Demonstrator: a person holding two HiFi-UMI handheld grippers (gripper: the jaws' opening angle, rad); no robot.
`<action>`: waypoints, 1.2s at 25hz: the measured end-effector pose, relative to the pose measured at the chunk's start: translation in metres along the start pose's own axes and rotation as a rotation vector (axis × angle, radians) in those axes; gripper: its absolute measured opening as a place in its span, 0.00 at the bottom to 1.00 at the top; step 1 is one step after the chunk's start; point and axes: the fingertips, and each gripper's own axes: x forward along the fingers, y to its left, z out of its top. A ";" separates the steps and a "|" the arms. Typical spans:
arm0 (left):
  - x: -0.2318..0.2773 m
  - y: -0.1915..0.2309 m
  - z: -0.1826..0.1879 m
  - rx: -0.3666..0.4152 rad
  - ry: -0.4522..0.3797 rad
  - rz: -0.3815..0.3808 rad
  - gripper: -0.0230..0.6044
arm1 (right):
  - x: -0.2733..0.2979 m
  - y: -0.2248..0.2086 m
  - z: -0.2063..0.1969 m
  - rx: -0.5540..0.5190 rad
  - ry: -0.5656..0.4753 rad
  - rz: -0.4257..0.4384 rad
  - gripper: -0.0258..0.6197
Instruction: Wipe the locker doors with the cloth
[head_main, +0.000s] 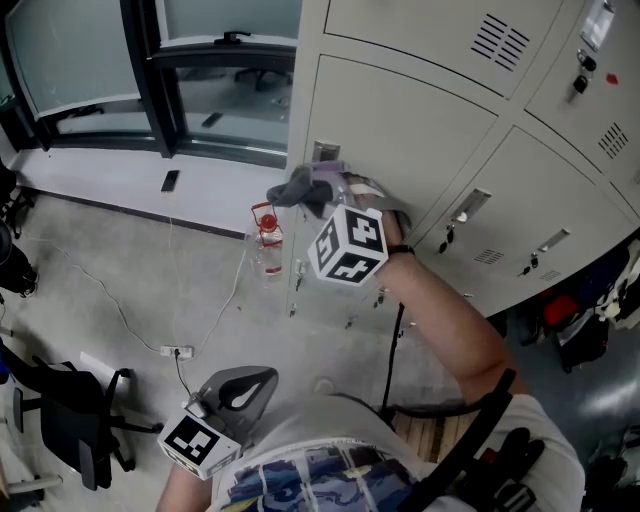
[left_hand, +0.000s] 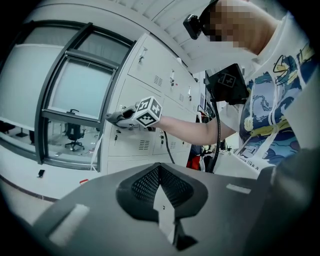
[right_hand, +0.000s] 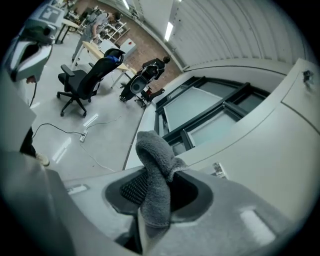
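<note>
**Right gripper** (head_main: 333, 198) — its jaws are clamping a grey, fleecy cloth (right_hand: 156, 172), which is bunching into a folded wad and projecting beyond the jaw tips along the gripper's own axis. **Left gripper** (left_hand: 162, 212) — its jaws are meeting with nothing between them; it is hanging low by the person's waist, well apart from the lockers. The wad is lying at the left edge of a pale beige, sheet-metal locker door (head_main: 410, 130), just beside a small metal plate (head_main: 325, 152) on that edge. In the right gripper view the door's flat face is stretching away to the right of the cloth, so the unwiped panel is lying on that side. Whether the cloth is actually pressing on the metal cannot be told. Judged from this, the right gripper is the nearer one and a wiping stroke is likely calling for travel rightward across the panel.
</note>
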 end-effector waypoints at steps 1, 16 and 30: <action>0.000 0.000 0.000 -0.001 0.002 -0.001 0.04 | -0.006 -0.002 0.001 0.002 -0.010 -0.016 0.21; 0.012 -0.005 0.002 0.024 0.015 -0.052 0.04 | -0.006 0.053 -0.084 0.035 0.140 0.025 0.21; 0.005 0.005 0.002 0.013 0.029 0.014 0.04 | 0.039 0.076 -0.067 -0.068 0.101 0.024 0.22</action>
